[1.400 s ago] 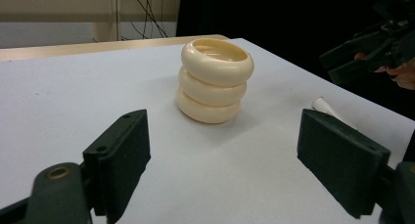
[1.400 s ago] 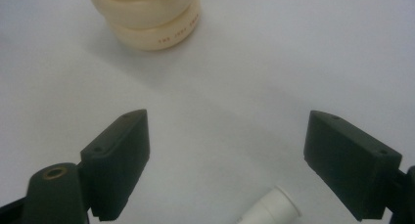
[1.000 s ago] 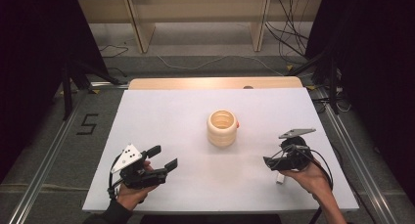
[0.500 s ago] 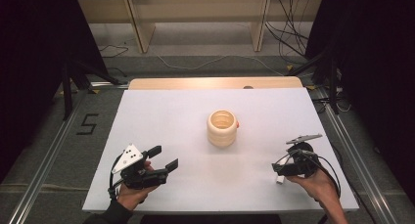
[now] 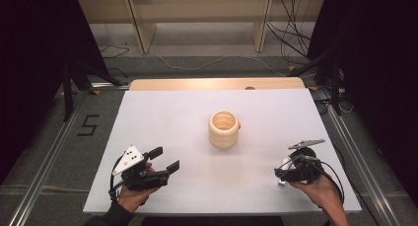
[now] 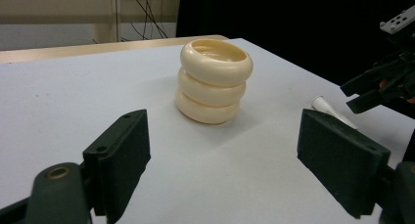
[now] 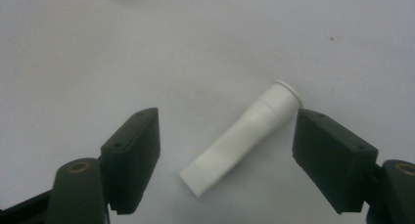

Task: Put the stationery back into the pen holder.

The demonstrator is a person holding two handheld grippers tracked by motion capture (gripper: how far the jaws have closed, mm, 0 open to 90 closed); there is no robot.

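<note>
White tube (image 7: 243, 144) between the right gripper (image 7: 227, 158) jaws, lying flat on the white table (image 5: 172, 117) and slanted across the gap, flanged end up by the right-hand pad. Those jaws have just been closing, but there is daylight on both sides of the tube, so no pinch yet, only a bracket around it. That reads as the pick-up getting under way (the squeeze looks like the next thing due). From the high view, the right gripper (image 5: 282, 172) sits low at the table's near right corner with the tube (image 5: 282, 182) a pale stub just under its tip. A second ago that hand was higher and further in toward the middle; it has drawn back toward the near edge and dropped over the tube. Left gripper (image 5: 161, 162) hovers at the near left, jaws wide apart and empty, unchanged from the earlier frames. Stack of cream rings (image 5: 224, 129) stands mid-table, well apart from both, untouched.
</note>
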